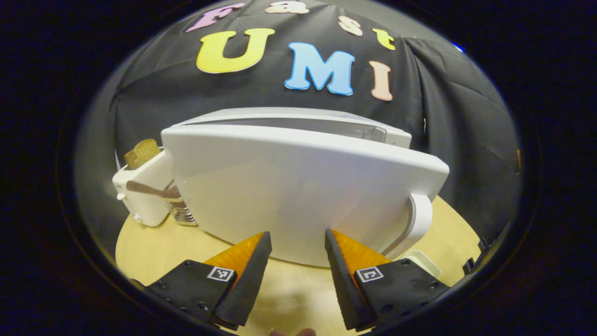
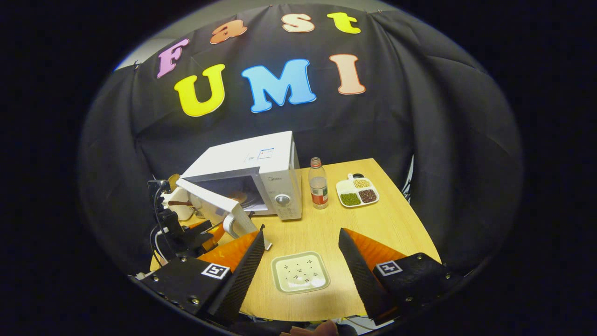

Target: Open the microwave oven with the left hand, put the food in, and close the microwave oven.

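White glossy microwave oven (image 2: 261, 179) sits toward the bench's (image 2: 396, 224) far left corner, its door (image 1: 298, 191) ajar. I'd swing that door fully aside before lifting the square speckled food plate (image 2: 301, 272) at the near edge. Left tool (image 1: 298, 242) spread, empty; right tool (image 2: 301, 242) spread above the plate, touching nothing.
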Demonstrator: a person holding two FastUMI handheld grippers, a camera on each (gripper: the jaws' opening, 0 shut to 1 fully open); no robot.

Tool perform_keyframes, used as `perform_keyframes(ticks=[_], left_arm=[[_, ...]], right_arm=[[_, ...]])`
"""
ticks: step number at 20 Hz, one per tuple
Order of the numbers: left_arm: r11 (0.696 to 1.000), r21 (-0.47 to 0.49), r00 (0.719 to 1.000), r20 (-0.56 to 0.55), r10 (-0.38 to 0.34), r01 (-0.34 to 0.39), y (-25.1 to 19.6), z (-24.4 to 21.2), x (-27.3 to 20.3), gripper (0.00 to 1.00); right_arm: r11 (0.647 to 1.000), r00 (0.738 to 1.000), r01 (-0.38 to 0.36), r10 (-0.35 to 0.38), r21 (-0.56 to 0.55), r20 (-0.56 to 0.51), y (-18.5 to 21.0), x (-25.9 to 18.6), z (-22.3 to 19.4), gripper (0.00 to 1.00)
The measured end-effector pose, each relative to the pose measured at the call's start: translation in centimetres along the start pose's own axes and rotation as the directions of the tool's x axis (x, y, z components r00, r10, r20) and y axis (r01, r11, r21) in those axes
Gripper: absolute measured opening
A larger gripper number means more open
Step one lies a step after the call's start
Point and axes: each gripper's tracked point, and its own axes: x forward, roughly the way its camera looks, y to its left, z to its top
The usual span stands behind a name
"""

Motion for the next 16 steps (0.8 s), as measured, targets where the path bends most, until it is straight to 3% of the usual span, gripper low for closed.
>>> perform_keyframes(ticks=[2,3,9,11,14,16], left_arm=[[1.0,0.008,1.0,0.01,-0.021,0.021,-0.5,1.0,1.7,0.84],[1.0,0.01,0.999,0.02,-0.029,0.029,-0.7,1.6,2.5,0.8],[1.0,-0.005,0.999,0.041,-0.027,0.027,-0.5,3.8,5.9,0.8],[0.997,-0.051,0.998,0.022,-0.054,0.055,-1.2,3.3,5.9,0.77],[0.997,-0.039,0.998,0.031,-0.058,0.059,-0.9,4.0,6.9,0.77],[0.992,-0.104,0.997,-0.009,-0.075,0.073,-1.4,3.2,7.1,0.76]], right_arm=[[0.999,0.999,0.031,-0.031,0.013,-0.013,-0.3,0.5,0.1,0.98],[0.999,0.999,0.046,-0.046,0.01,-0.017,-0.5,0.6,0.2,0.98],[0.994,0.994,0.106,-0.105,0.027,-0.036,-2.3,1.8,0.3,0.98],[0.992,0.992,0.119,-0.118,0.029,-0.032,-2.9,1.7,0.4,0.98],[0.99,0.989,0.143,-0.143,0.015,-0.027,-4.1,1.1,0.2,0.98],[0.99,0.989,0.143,-0.142,0.012,-0.031,-4.4,0.4,-0.1,0.98]])
